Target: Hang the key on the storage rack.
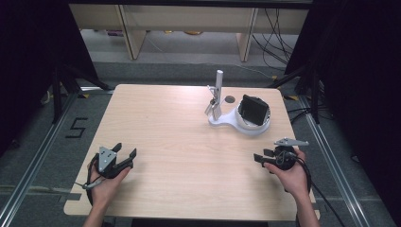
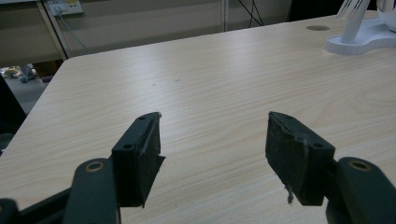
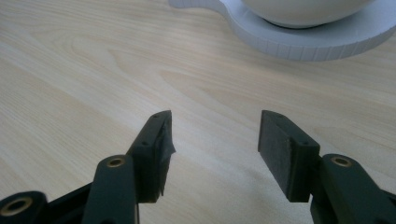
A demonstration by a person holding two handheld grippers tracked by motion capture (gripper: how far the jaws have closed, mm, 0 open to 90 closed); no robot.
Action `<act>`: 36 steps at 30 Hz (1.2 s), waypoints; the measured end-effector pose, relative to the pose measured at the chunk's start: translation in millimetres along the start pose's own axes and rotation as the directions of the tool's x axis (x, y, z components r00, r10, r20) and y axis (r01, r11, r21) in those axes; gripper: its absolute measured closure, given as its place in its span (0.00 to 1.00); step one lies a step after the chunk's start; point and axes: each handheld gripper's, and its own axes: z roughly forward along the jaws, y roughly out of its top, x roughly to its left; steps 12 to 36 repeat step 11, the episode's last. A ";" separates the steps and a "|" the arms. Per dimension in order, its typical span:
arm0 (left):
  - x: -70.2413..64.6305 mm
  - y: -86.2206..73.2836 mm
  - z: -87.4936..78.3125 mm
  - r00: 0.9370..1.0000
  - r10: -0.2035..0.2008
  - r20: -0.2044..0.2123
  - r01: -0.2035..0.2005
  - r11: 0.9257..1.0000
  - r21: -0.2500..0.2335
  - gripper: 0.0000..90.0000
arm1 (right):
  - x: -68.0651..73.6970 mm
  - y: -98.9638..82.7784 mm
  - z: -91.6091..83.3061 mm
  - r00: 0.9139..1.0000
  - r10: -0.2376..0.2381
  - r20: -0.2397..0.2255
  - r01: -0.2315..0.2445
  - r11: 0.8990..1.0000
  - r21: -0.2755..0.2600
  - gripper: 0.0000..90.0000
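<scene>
Between the 2 wide-open, empty hand-held grippers lies bare table — white stand beyond, well apart.

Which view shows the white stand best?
The high view: the white stand shows whole, with its upright post and a dark object in its round bowl. The left gripper view catches its base edge at top right; the right gripper view shows its base rim close up.

I read one mark: a black "5" taped on the floor, left of my desk.
</scene>
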 end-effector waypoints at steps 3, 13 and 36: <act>-0.8 -0.1 0.7 1.000 0.004 -0.005 -0.004 1.000 0.000 0.39 | -0.6 -1.6 1.8 1.000 0.002 0.003 -0.002 1.000 -0.015 0.51; -2.2 0.2 0.8 1.000 -0.004 -0.013 0.004 1.000 0.008 0.40 | -0.9 -1.9 0.8 1.000 0.005 0.008 -0.005 1.000 -0.009 0.50; -2.2 0.2 0.8 1.000 -0.004 -0.013 0.004 1.000 0.008 0.40 | -0.9 -1.9 0.8 1.000 0.005 0.008 -0.005 1.000 -0.009 0.50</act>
